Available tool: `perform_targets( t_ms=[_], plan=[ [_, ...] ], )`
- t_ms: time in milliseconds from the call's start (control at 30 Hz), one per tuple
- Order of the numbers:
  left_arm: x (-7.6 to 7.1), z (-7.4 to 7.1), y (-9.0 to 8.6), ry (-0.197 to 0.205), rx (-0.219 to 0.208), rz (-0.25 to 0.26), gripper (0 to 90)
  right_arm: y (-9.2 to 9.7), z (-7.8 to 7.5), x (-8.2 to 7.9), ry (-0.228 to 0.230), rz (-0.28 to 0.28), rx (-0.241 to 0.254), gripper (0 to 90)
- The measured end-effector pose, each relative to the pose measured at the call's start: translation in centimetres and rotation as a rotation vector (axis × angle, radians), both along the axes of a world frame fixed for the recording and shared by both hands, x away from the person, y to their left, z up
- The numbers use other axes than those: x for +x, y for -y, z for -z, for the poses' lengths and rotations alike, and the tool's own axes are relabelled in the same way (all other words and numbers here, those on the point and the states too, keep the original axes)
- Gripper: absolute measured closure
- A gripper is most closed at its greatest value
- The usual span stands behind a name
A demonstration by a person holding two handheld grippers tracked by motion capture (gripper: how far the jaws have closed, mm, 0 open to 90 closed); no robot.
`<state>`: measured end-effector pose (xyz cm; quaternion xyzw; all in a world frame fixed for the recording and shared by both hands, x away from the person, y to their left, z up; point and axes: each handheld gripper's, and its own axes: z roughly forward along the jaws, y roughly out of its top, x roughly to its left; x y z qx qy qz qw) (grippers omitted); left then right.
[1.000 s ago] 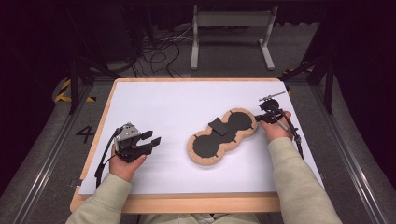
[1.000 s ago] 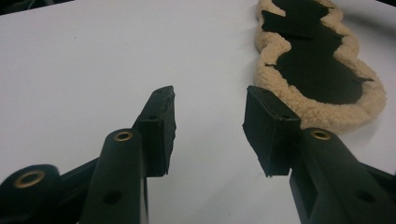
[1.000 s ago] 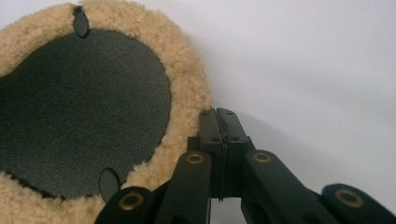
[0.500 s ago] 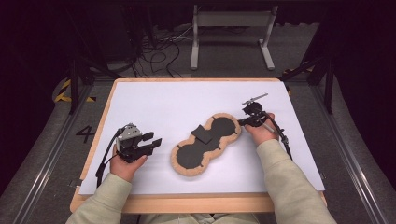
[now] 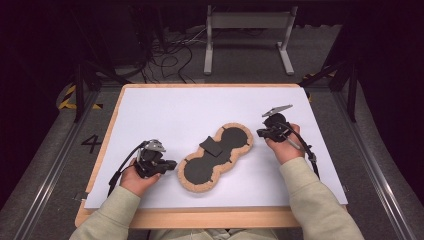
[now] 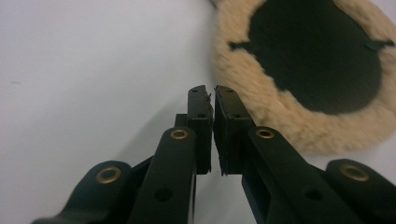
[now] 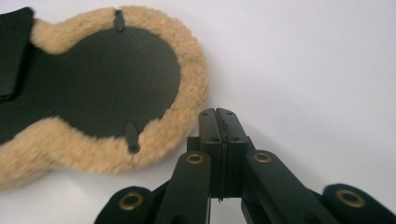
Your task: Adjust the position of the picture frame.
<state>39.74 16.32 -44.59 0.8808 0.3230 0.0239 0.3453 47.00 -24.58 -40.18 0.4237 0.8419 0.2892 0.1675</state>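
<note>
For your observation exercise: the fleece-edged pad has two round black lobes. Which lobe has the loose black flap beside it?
The far lobe, nearest the right gripper: the flap lies at its waist side. The near lobe lies bare.

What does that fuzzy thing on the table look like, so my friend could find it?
Look at the white sheet covering the wooden table. In its middle, between the two grippers, lies the fuzzy pad, shaped like a peanut or figure eight. Its tan fleece rim around two round black patches sets it apart from all else there.

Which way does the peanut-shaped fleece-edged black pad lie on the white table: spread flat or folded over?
Spread flat. The peanut-shaped fleece-edged black pad shows both round lobes side by side on the white table; a small black flap lies across its waist.
</note>
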Motion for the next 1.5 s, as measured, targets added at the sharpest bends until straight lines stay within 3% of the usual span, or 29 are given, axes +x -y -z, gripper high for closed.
perform_targets(
  t_ms=[100,267,300,333,367,400,433,500,567,700,900,1067,1133,1233,1267,1300,1367,1467,1500],
  plan=[
    [-0.3,0.0,0.6,0.002,0.029,0.028,90.0,0.3,-0.3,-1.1,0.0,-0.019,0.006,90.0],
    [-0.6,0.0,1.2,-0.022,0.011,0.052,90.0,0.7,-0.2,-3.6,0.015,-0.062,0.026,90.0],
    [-0.5,0.1,1.4,-0.006,0.007,0.078,90.0,0.8,-0.1,-4.1,0.015,-0.071,0.042,90.0],
    [-0.8,0.1,1.7,-0.041,-0.001,0.081,90.0,0.9,0.0,-4.5,0.007,-0.073,0.054,90.0],
    [-0.7,0.1,2.2,-0.001,0.006,0.121,90.0,1.0,0.1,-4.7,0.007,-0.078,0.053,90.0],
    [-0.7,0.1,2.2,-0.001,0.006,0.121,90.0,1.0,0.1,-4.7,0.007,-0.078,0.053,90.0],
    [-1.5,0.0,3.3,-0.046,0.001,0.15,90.0,1.3,0.3,-5.4,0.004,-0.076,0.052,90.0],
    [-1.7,0.1,4.4,-0.028,0.002,0.195,90.0,1.6,0.2,-5.6,0.0,-0.076,0.055,90.0],
    [-2.0,0.1,5.0,-0.045,-0.003,0.211,90.0,1.8,0.1,-5.6,-0.001,-0.066,0.063,90.0],
    [-2.5,0.2,7.4,-0.04,-0.008,0.275,90.0,2.4,-0.2,-5.8,0.0,-0.056,0.072,90.0],
    [-3.2,0.3,9.9,-0.025,-0.011,0.318,90.0,2.4,-0.2,-5.9,-0.007,-0.053,0.073,90.0],
    [-3.1,0.2,9.7,-0.029,-0.014,0.308,86.0,2.1,-0.1,-5.6,-0.013,-0.049,0.067,90.0],
    [-3.0,-0.1,8.9,-0.013,-0.027,0.277,82.6,1.9,-0.1,-5.3,-0.016,-0.042,0.059,90.0],
    [-2.9,-0.6,7.4,-0.001,-0.083,0.237,76.7,1.5,-0.3,-4.2,-0.02,-0.02,0.036,90.0],
    [-2.7,-0.8,6.7,0.031,-0.101,0.229,75.5,1.4,-0.3,-3.6,-0.02,-0.012,0.025,90.0],
    [-2.7,-0.8,6.7,0.031,-0.101,0.229,74.7,1.3,-0.3,-3.0,-0.027,0.001,0.022,90.0],
    [-2.6,-1.1,5.4,0.046,-0.143,0.189,73.3,1.0,-0.1,-2.0,-0.046,0.018,0.011,90.0],
    [-2.6,-1.4,4.7,0.062,-0.165,0.162,72.6,0.7,0.2,-1.0,-0.058,0.031,-0.004,90.0],
    [-2.6,-1.5,4.2,0.077,-0.174,0.142,72.4,0.4,0.7,0.1,-0.077,0.048,-0.027,90.0]
  ],
)
